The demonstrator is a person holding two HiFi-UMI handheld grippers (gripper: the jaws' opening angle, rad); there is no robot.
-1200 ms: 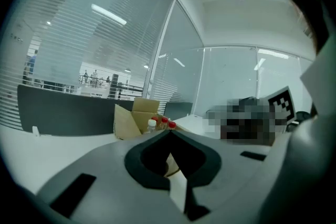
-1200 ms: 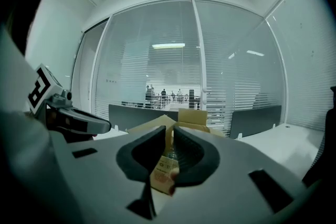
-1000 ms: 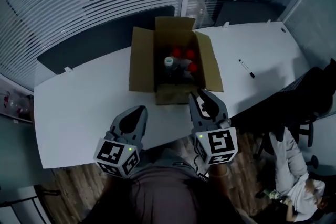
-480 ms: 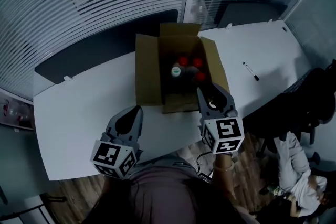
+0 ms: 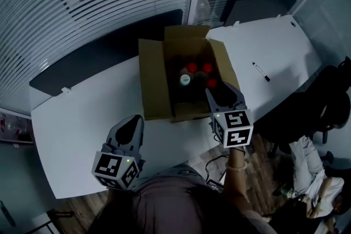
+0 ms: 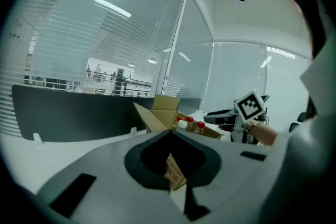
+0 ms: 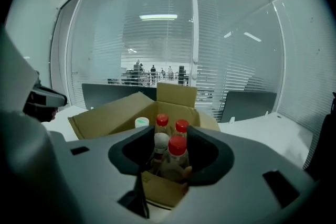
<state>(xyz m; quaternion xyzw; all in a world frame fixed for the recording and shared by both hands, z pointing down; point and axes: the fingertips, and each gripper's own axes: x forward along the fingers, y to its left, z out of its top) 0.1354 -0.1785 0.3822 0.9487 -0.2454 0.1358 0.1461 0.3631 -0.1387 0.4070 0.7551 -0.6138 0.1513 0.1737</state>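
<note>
Status at the open brown cardboard box (image 5: 155, 79): standing on the white tabletop (image 5: 82, 118), flaps spread. Inside: three clear plastic bottles with red caps (image 5: 207, 67) and one bottle with a pale white-green cap (image 5: 185, 80), all upright, packed close together, none lifted out. Right tongs (image 5: 220, 95): released, jaws apart, empty, hovering over the box's near right corner. In the right gripper view, nearest red-capped bottle (image 7: 177, 150) framed in the gap between the jaws, no contact visible. Left tongs (image 5: 135, 120): clenched, jaw tips together, nothing gripped, held above bare tabletop just left of the box's near edge, well apart from the bottles. Black marker pen (image 5: 259, 71) lying on the tabletop to the right of the box, untouched. Done: box open, right tongs lined up with the nearest bottle. Not yet done: no grip on any bottle, no bottle standing outside the box.
</note>
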